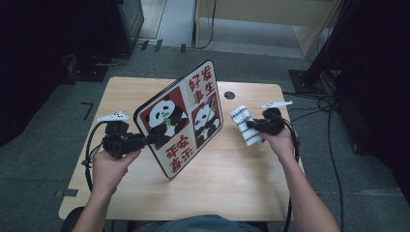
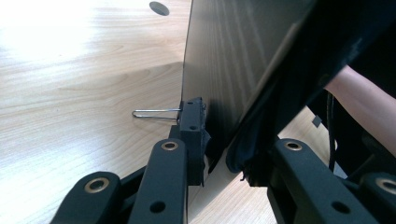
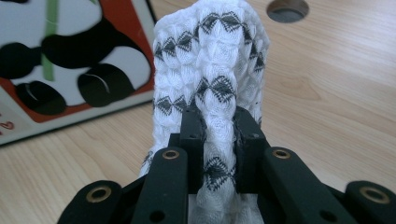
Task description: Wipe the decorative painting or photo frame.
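A flat panda board (image 1: 181, 118) with red panels and Chinese characters stands tilted on its lower edge on the wooden table (image 1: 232, 179). My left gripper (image 1: 155, 140) is shut on its left edge. In the left gripper view the jaws (image 2: 219, 140) pinch the board's dark back (image 2: 224, 56), and a thin wire leg (image 2: 154, 113) sticks out beside them. My right gripper (image 1: 249, 125) is shut on a white cloth with black diamond pattern (image 1: 241, 121), held above the table to the right of the board. The cloth (image 3: 210, 56) rises folded between the right jaws (image 3: 218, 140).
A round cable hole (image 1: 229, 95) sits in the table behind the cloth. Bare tabletop lies in front of the board and toward the near edge. Cables and dark equipment stand on the floor around the table. The person's other forearm (image 2: 359, 93) appears beyond the board.
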Available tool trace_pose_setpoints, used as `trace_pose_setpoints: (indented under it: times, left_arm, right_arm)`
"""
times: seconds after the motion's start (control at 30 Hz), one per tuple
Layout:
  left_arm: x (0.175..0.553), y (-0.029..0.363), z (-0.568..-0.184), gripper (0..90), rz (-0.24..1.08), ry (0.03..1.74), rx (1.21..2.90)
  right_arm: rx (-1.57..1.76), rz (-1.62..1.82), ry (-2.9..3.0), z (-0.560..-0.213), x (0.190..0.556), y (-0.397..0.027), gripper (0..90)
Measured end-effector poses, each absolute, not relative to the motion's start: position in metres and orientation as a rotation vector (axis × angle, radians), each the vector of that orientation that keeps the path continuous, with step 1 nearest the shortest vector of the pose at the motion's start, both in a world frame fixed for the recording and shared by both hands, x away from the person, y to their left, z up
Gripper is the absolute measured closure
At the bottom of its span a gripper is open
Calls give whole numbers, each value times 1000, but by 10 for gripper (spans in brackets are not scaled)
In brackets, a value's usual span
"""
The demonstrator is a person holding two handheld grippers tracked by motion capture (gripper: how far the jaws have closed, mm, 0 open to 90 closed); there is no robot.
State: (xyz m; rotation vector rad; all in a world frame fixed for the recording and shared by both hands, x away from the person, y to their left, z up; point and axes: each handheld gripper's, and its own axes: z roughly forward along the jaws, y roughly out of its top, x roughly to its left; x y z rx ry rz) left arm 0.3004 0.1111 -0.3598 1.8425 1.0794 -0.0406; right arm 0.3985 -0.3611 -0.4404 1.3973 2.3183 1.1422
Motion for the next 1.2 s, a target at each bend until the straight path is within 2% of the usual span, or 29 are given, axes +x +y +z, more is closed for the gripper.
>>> trace_pose_setpoints:
  times: [0.27, 1.2]
  left_arm:
    - [300, 109, -358, 772, -5, 1074, 1877]
    - [302, 112, -360, 767, -28, 1063, 1865]
  right_arm:
    - [1324, 1163, 2336, -421, 399, -345, 783]
    - [1260, 1172, 2378, -354, 430, -322, 781]
